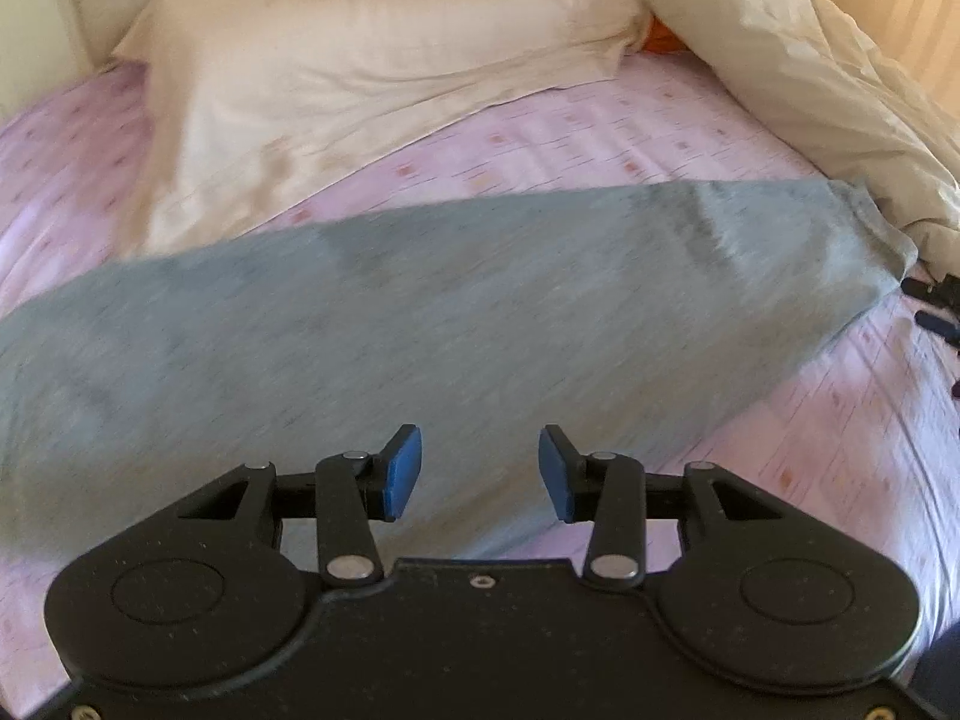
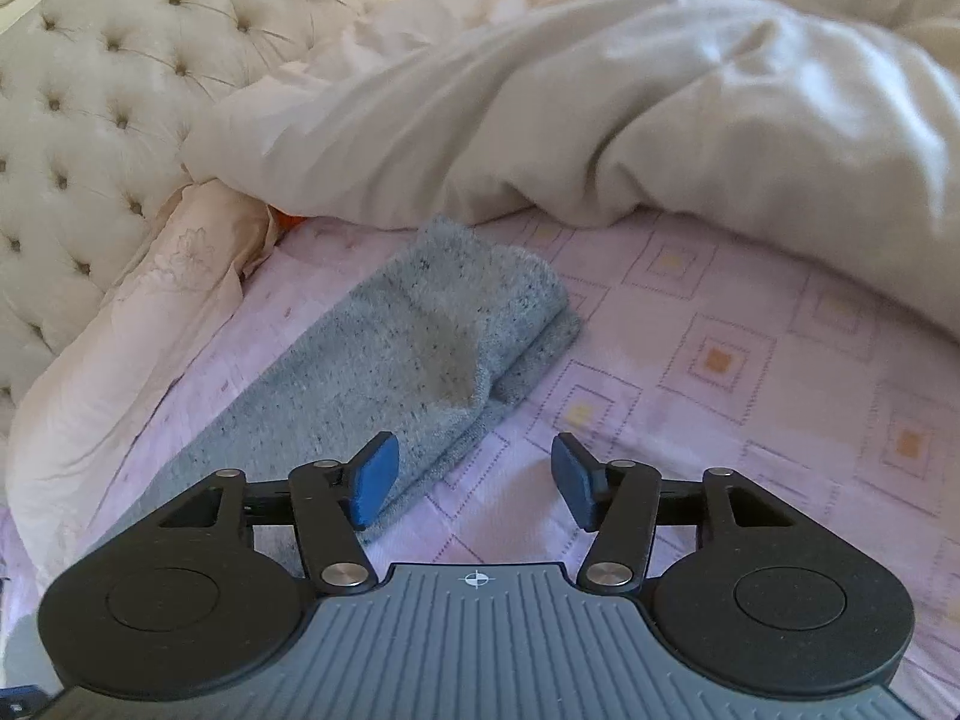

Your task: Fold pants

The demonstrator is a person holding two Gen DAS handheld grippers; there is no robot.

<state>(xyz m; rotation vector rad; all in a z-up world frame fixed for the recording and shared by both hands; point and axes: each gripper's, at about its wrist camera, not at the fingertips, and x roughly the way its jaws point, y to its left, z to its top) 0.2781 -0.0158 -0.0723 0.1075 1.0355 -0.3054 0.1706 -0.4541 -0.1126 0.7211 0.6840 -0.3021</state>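
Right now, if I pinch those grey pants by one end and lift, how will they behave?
The grey pants would probably droop: they lie flat, layers doubled at the end. The knit looks soft, so light and easy to pinch. Lifted by one end, the fold likely slides open across the pink sheet.

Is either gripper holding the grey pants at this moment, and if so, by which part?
Nothing is held. The left gripper and the right gripper both stand open with empty jaws above the grey pants, which lie on the pink sheet.

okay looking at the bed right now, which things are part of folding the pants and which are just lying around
Part of the job:
grey pants
left tool, open
right tool, open

Just lying about:
pillow
duvet
pink sheet
tufted headboard
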